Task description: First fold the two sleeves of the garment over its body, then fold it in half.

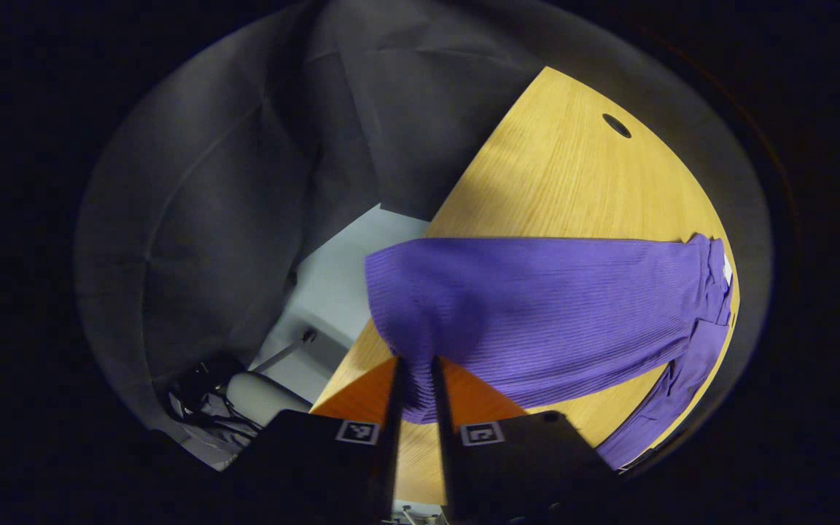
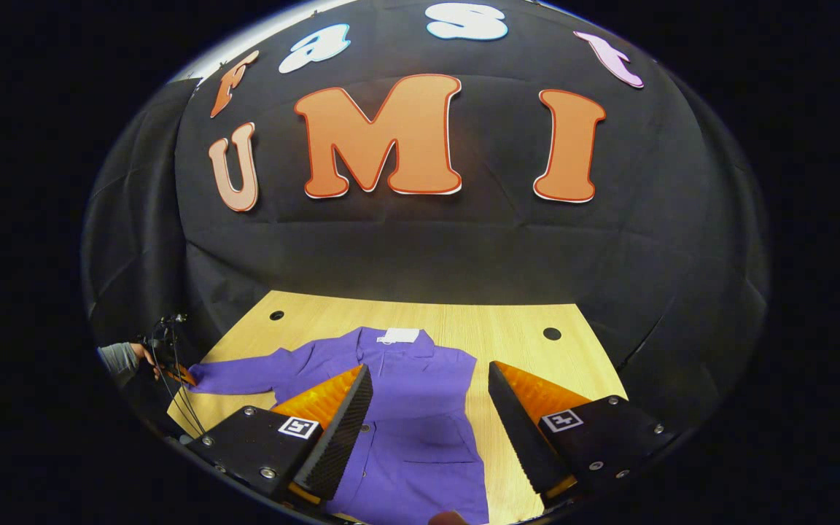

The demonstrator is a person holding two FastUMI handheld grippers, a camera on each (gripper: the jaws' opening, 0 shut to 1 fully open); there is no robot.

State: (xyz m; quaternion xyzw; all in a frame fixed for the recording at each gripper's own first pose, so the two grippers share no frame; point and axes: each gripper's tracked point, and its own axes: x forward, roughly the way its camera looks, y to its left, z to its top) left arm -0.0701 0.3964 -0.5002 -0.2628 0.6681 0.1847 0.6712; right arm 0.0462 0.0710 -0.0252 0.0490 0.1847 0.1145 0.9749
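A purple knit garment (image 2: 420, 408) lies flat on the wooden table (image 2: 522, 350), collar toward the far wall. One sleeve (image 2: 245, 375) stretches out to the left. In the left gripper view that sleeve (image 1: 537, 306) runs across the table, and my left gripper (image 1: 414, 364) is shut on its cuff end at the table's edge. That same gripper (image 2: 172, 368), held by a hand, appears small at the far left of the right gripper view. My right gripper (image 2: 429, 370) hovers open over the garment's body, fingers spread wide with nothing between them.
Round cable holes (image 2: 552, 333) (image 2: 276, 315) sit near the table's far corners. Black cloth walls close the booth behind and beside the table. Past the table's edge in the left gripper view lie grey floor (image 1: 332, 292) and dark gear (image 1: 201, 394).
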